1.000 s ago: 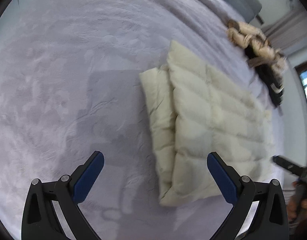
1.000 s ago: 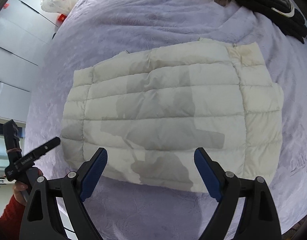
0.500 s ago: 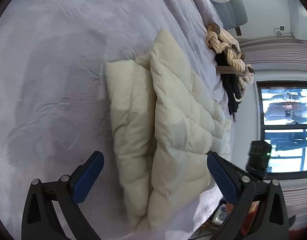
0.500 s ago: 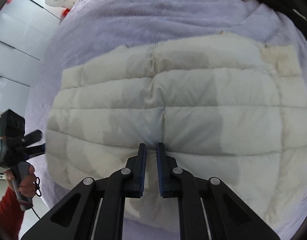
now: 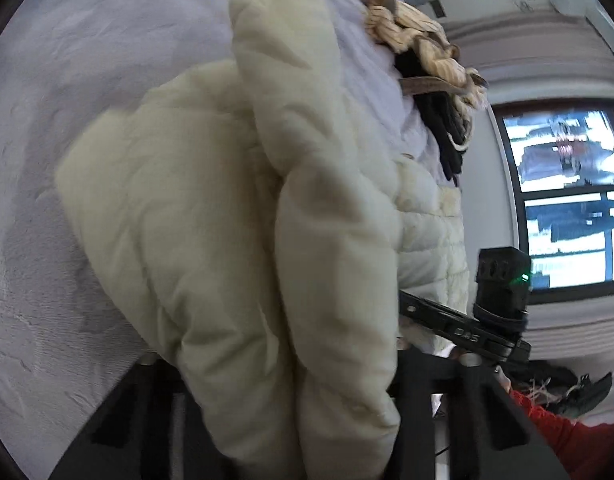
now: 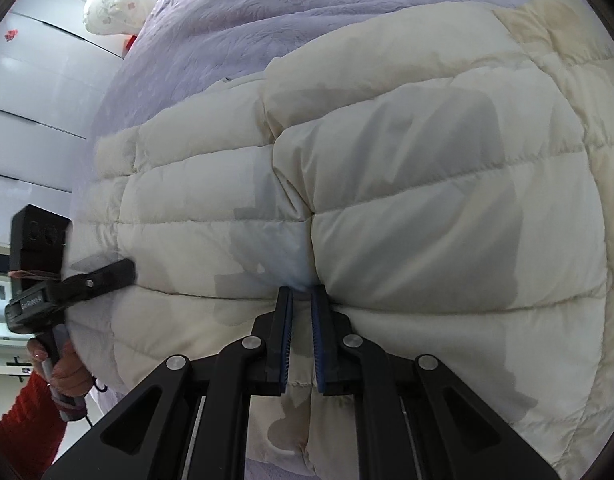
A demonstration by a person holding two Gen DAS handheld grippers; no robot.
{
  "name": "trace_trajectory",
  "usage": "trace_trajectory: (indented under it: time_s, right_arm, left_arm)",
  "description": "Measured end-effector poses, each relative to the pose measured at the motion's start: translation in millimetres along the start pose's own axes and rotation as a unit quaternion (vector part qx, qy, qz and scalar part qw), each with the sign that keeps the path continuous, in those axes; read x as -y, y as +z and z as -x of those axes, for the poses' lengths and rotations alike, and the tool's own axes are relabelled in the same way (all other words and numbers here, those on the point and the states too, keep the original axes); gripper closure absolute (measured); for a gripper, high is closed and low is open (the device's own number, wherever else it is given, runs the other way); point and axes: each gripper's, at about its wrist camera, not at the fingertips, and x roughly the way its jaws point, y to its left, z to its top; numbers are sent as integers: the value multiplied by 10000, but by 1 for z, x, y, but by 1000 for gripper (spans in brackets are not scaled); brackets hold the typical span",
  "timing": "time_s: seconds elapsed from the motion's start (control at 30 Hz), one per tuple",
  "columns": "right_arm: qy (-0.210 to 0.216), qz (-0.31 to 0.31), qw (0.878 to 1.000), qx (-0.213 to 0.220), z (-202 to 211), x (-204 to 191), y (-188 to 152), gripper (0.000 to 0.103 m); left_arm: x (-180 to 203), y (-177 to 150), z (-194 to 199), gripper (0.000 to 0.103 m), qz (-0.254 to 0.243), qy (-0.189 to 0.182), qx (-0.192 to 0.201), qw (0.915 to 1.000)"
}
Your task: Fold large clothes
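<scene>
Your right gripper (image 6: 301, 334) is now clamped down into the cream quilted puffer jacket (image 6: 407, 208): its jaws have just been closing from a wide spread and are pinching a ridge of the top layer at a stitched seam, near the hem at 6 o'clock. Your left gripper (image 5: 303, 412) has also just been closing; the right wrist view shows one finger (image 6: 107, 276) pressing on the jacket's edge at 9 o'clock, and the left wrist view shows folded padding bulging up out of the jaws. You are gripping the jacket at both points, where a second ago both grippers were hovering wide above it.

The jacket is lying on the lavender bedspread (image 6: 227, 40), already folded with the sleeves in. In my judgement you are about to lift the hem and carry it over for the next fold; the padding is thick and slippery, so a shallow pinch could slip.

The right wrist view alone is showing the whole quilted panel and your left hand (image 6: 65, 372) in a red sleeve (image 6: 19, 412). The left wrist view alone is showing the layered fold edge-on, a pile of striped and dark clothes (image 5: 431, 64) at 1 o'clock, and a window (image 5: 567, 192) at 3 o'clock.
</scene>
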Motion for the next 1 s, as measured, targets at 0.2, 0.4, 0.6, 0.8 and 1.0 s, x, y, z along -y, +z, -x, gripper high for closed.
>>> trace_trajectory:
  time_s: [0.2, 0.4, 0.6, 0.8, 1.0]
  right_arm:
    - [295, -174, 9994, -28, -5, 5, -3, 94]
    - [708, -509, 9962, -71, -11, 18, -5, 95]
    - [1630, -1195, 9790, -275, -21, 48, -5, 100]
    - [1955, -1354, 9701, -479, -17, 54, -1, 100]
    - [1925, -1057, 9755, -159, 32, 51, 7, 94]
  left_arm:
    - [71, -4, 16, 74, -677, -277, 108, 9973]
    - [145, -14, -13, 74, -1269, -25, -81, 9919]
    - [180, -16, -36, 74, -1416, 347, -107, 9893]
    - [178, -15, -40, 74, -1167, 599, -24, 9914]
    - [182, -18, -38, 74, -1041, 812, -45, 9912]
